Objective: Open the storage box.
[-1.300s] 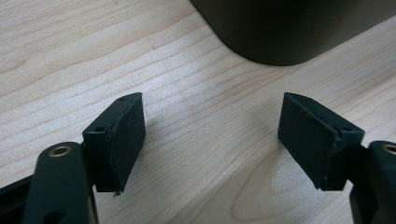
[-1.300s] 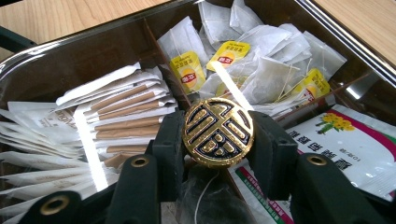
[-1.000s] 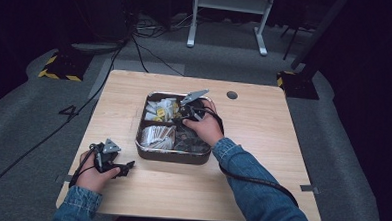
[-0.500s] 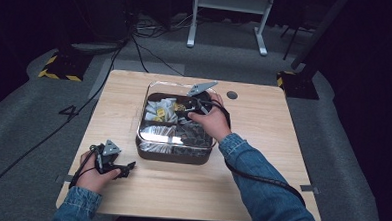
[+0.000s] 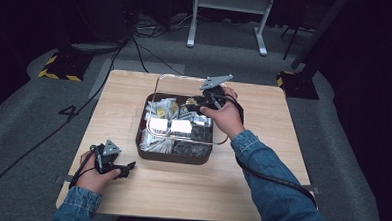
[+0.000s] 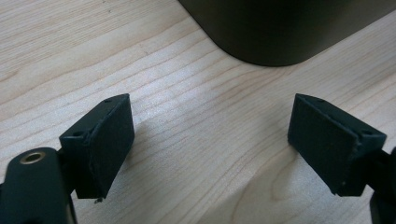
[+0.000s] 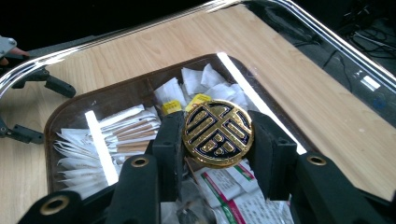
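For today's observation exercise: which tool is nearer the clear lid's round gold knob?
Right. The right tool is clamped on the gold knob above the box; the left tool rests open on the table, beside the box's near corner.

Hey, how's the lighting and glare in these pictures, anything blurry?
High view: dim dark surroundings, white glare patches on the clear lid. Right gripper view: bright streaks across that lid, the gold knob sharp. Left gripper view: a soft sheen on the table, near fingers slightly soft.
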`<state>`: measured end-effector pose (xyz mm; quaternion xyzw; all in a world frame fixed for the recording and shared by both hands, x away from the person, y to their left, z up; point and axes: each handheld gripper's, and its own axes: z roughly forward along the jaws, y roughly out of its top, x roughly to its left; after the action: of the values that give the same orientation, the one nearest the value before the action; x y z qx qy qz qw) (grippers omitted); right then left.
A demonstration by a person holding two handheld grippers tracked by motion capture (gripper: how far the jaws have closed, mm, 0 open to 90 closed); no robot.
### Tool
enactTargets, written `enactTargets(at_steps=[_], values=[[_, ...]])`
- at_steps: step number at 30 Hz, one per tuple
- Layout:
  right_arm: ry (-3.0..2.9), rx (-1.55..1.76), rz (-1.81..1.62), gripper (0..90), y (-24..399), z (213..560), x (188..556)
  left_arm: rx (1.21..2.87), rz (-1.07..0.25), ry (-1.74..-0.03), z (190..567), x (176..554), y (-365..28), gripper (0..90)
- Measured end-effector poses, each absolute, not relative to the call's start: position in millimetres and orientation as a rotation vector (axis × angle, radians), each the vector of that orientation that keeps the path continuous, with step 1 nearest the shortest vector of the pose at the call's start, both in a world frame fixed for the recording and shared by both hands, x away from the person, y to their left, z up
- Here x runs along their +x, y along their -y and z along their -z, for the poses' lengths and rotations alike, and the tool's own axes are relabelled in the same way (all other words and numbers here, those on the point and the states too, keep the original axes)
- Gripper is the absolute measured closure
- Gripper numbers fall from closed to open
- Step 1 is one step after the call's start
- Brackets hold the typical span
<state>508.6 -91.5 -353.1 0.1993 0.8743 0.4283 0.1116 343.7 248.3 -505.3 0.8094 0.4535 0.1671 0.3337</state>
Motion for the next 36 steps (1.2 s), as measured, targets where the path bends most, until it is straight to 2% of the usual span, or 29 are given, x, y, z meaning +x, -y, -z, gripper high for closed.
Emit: enactTargets(at_steps=[11,36], values=[[-2.544,0.581,-1.225,59.0,128,336,509,2.114,-0.438,-1.184,505,344,-248,14.9],[-2.499,0.692,-1.159,59.0,224,341,503,2.106,-0.449,-1.206,505,344,-247,14.9]])
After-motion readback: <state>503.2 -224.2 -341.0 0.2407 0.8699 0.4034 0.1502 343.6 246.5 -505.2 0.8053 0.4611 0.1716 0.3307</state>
